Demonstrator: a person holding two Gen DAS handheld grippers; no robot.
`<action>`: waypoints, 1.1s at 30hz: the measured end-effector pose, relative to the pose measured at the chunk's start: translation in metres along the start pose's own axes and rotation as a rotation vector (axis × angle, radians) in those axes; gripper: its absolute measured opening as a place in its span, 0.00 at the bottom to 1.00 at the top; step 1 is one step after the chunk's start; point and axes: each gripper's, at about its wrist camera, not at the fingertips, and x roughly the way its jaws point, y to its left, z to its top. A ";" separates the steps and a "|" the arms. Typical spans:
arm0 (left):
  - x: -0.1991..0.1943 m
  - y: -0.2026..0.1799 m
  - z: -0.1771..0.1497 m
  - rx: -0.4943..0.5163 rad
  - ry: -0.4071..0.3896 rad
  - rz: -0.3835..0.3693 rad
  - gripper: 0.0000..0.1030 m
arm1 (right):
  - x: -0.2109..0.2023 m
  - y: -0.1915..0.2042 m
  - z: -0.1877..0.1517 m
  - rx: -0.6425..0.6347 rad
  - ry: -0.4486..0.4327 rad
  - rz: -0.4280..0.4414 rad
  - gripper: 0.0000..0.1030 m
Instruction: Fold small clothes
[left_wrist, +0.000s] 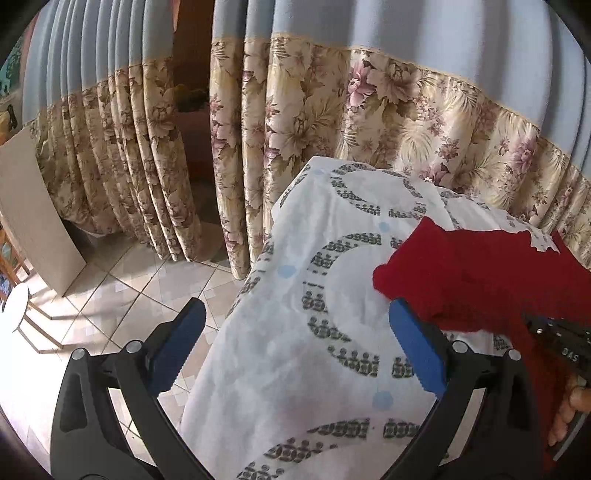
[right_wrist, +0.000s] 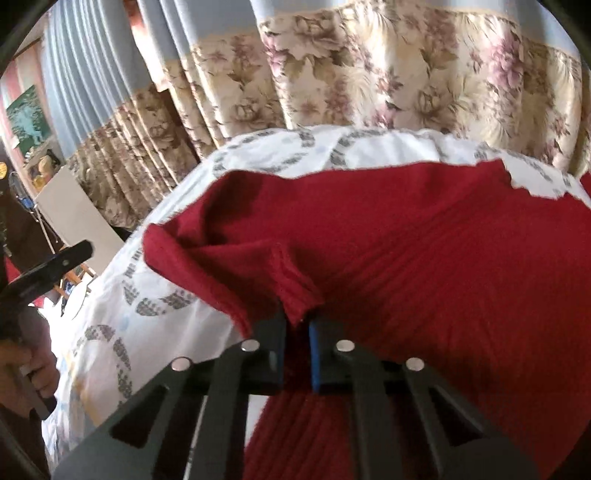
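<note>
A dark red ribbed knit garment (right_wrist: 424, 266) lies spread on a white cloth with grey ring patterns (right_wrist: 162, 280). My right gripper (right_wrist: 298, 325) is shut on a pinched-up fold of the red garment near its left side, and the fabric rises in a ridge from the pads. In the left wrist view the same red garment (left_wrist: 476, 273) lies at the right. My left gripper (left_wrist: 295, 325) is wide open above the white cloth (left_wrist: 295, 295); its right finger (left_wrist: 417, 347) sits close to the garment's left corner, with nothing between the pads.
A floral and blue curtain (left_wrist: 332, 110) hangs right behind the covered surface. Tiled floor (left_wrist: 140, 291) lies to the left, with a leaning board (left_wrist: 37, 214) and a small round white stool (left_wrist: 16, 306). A hand (left_wrist: 569, 410) shows at the lower right.
</note>
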 end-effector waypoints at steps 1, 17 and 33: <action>-0.001 -0.003 0.002 0.006 -0.002 -0.001 0.96 | -0.005 0.000 0.001 -0.009 -0.015 -0.003 0.08; -0.017 -0.091 0.039 0.089 -0.051 -0.051 0.96 | -0.120 -0.189 0.057 -0.007 -0.183 -0.299 0.08; 0.023 -0.241 0.046 0.130 0.012 -0.091 0.97 | -0.098 -0.338 0.017 0.210 -0.019 -0.260 0.51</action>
